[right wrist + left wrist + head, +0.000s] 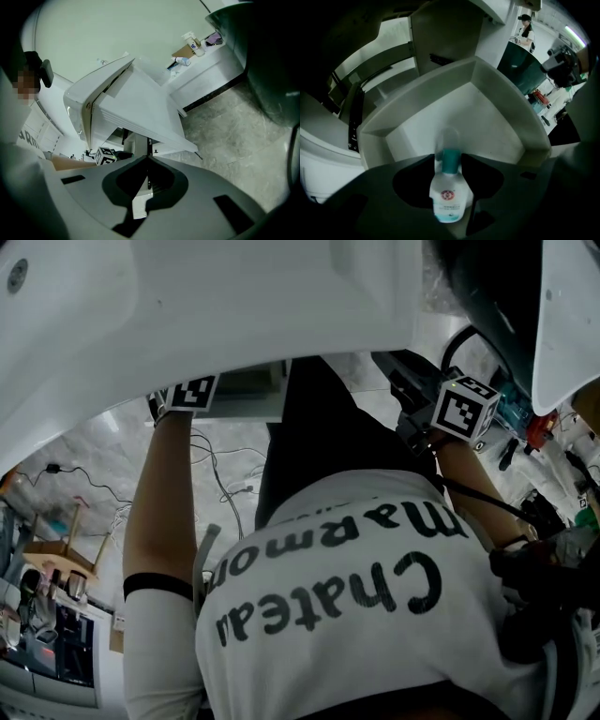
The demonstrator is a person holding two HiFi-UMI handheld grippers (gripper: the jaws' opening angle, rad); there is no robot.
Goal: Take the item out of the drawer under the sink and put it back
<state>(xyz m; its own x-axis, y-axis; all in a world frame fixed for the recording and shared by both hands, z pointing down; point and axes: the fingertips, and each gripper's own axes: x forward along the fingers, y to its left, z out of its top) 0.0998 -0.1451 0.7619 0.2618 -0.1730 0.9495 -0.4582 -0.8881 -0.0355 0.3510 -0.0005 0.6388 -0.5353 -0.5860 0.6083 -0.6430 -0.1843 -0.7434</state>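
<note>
White plastic makes up the open drawer, seen from above in the left gripper view, its pale floor bare apart from one item. A small white bottle with a teal collar and a clear cap stands upright over the near edge of the drawer. It is right between the jaws of the left gripper. Those jaws are spread wide and do not look pressed against the bottle. The bottle's outline is slightly smeared.

In the head view the sink hangs above the drawer. A person in a white printed T-shirt bends under it, and the left forearm reaches towards the drawer. The left gripper's marker cube sits just at the sink's lower edge.

The right gripper is held well away from the drawer, off to its side. Its jaws are brought together at the tips with nothing between them. From there the drawer's white outer side shows, with grey marbled floor beyond it.
</note>
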